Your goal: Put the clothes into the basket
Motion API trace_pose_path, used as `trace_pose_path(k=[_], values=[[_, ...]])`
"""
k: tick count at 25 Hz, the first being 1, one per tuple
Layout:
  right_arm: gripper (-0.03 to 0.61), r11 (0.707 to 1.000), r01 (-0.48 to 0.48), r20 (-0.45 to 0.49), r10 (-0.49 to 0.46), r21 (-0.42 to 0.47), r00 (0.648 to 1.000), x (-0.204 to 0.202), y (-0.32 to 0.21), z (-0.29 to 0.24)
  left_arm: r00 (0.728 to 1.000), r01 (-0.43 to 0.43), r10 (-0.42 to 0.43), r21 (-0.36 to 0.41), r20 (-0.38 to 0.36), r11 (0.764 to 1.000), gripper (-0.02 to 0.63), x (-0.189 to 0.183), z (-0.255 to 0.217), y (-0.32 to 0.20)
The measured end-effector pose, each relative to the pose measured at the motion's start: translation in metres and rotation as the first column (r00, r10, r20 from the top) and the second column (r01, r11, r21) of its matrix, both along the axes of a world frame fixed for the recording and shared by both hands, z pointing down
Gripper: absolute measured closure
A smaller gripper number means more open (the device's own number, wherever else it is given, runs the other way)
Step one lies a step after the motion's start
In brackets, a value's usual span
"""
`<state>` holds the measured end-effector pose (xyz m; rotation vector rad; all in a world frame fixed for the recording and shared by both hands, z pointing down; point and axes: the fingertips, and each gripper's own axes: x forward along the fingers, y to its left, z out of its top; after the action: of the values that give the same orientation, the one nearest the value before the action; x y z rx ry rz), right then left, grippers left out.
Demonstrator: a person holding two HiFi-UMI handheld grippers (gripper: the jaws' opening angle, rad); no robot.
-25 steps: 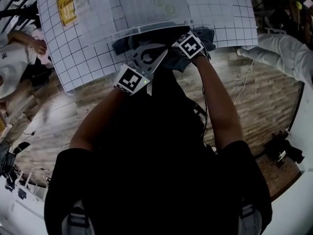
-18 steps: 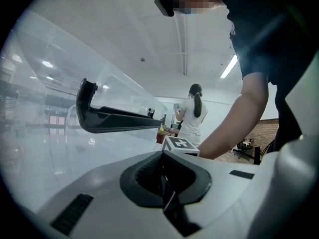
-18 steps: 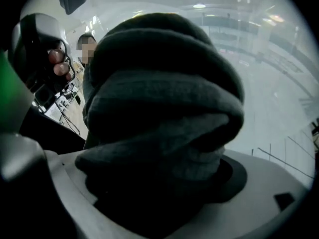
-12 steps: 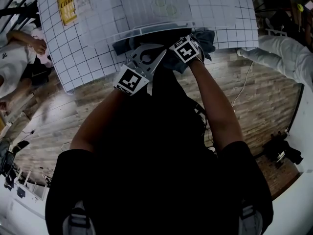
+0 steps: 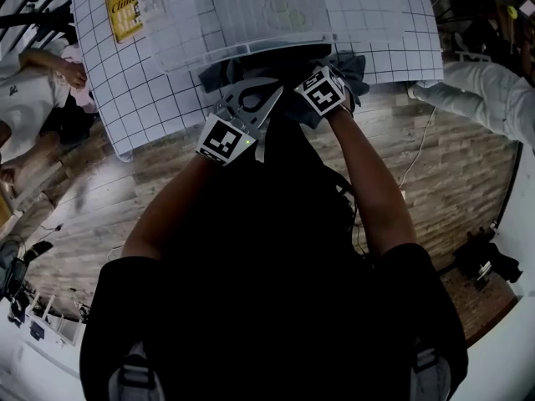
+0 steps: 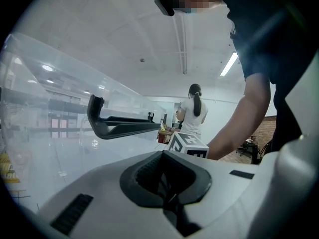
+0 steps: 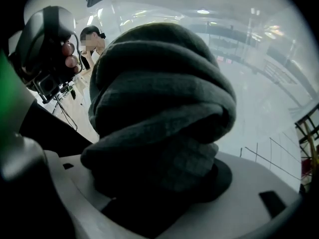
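A clear plastic basket (image 5: 251, 48) stands on the gridded table, with dark grey clothes (image 5: 347, 65) bunched at its near rim. My right gripper (image 5: 322, 78) points steeply down into them. In the right gripper view a thick roll of that grey cloth (image 7: 159, 108) fills the gap of the right gripper (image 7: 164, 193); the jaws have just been closing and grip it. My left gripper (image 5: 272, 90) sits beside it at the rim. In its own view the left gripper (image 6: 167, 183) looks shut and empty, facing the basket's wall (image 6: 60, 98) and black handle (image 6: 119, 126).
The gridded table (image 5: 125, 82) ends just in front of me, with wooden floor (image 5: 451, 165) below. A yellow sign (image 5: 124, 7) lies on the far left. One person (image 5: 25, 98) is at the left, another in white (image 5: 485, 90) at the right.
The right gripper's marker cube has tilted a little over the clothes. The left gripper has stayed where it was.
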<state>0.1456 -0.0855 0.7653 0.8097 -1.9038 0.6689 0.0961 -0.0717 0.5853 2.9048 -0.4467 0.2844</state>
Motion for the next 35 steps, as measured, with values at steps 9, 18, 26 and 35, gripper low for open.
trace_pose_path(k=[9, 18, 26, 35], values=[[0.230, 0.999, 0.009, 0.003, -0.009, 0.032, 1.000, -0.010, 0.020, -0.030, 1.000, -0.011, 0.011, 0.026, -0.010, 1.000, 0.611, -0.016, -0.013, 0.013], [0.230, 0.997, 0.038, -0.018, -0.037, 0.068, 0.999, -0.026, 0.045, -0.065, 0.999, -0.051, 0.051, 0.054, -0.012, 0.997, 0.611, -0.035, -0.030, 0.024], [0.230, 0.993, 0.005, -0.044, 0.000, 0.116, 0.999, -0.030, 0.061, -0.101, 0.997, -0.053, 0.058, 0.096, -0.044, 0.994, 0.611, -0.057, -0.061, 0.031], [0.230, 0.985, -0.034, -0.050, 0.043, 0.171, 0.998, -0.038, 0.071, -0.144, 0.995, -0.074, 0.083, 0.145, -0.061, 0.987, 0.611, -0.078, -0.088, 0.040]])
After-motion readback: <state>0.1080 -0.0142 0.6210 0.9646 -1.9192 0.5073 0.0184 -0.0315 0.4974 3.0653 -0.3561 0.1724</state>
